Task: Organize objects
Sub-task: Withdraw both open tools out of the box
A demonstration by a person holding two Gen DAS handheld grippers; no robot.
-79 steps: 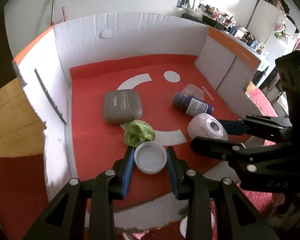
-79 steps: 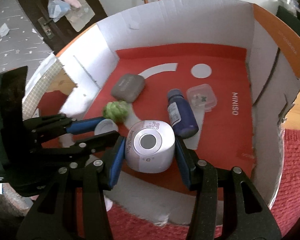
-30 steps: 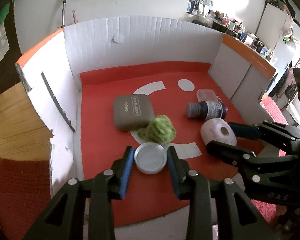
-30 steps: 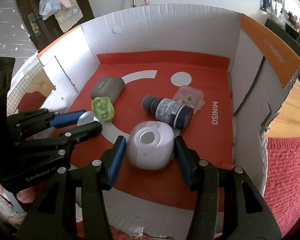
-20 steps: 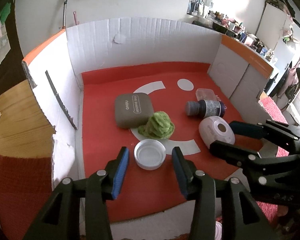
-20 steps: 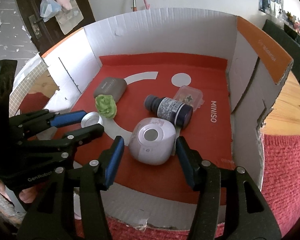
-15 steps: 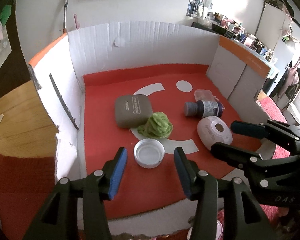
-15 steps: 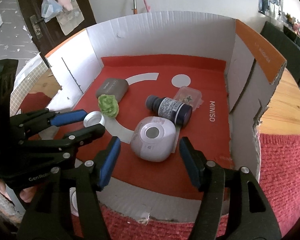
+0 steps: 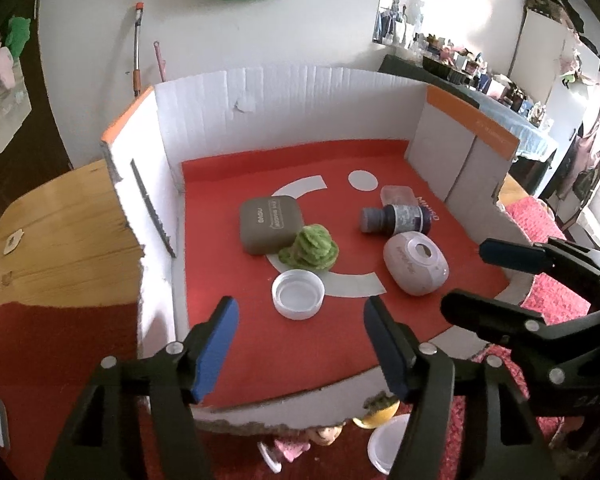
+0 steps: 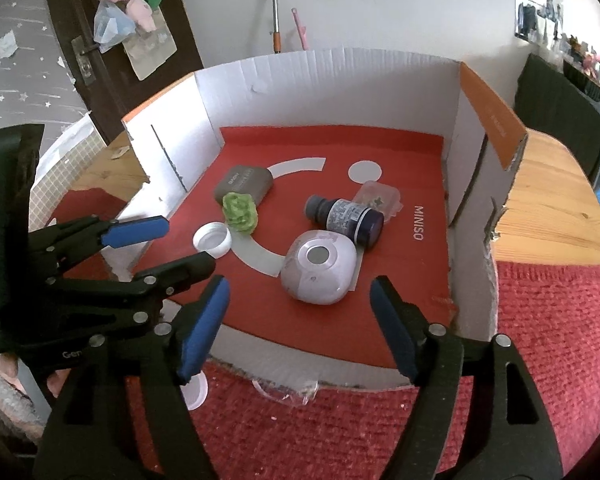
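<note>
With both grippers [image 9: 298, 346] [image 10: 298, 322] just spread empty, six objects, seemingly, fill the box [image 9: 300, 104].

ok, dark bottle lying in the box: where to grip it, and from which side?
Grip the dark bottle across its labelled body, coming from above with one finger on each long side. It lies on its side, cap toward the grey case. The clear container and white round case crowd its base end, so I'd stay mid-label, nearer the cap.

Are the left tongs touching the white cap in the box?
Apart. The left wrist view shows the left tongs open, red box floor visible between both blue pads and the white cap. Their jaws have just been opening.
</note>
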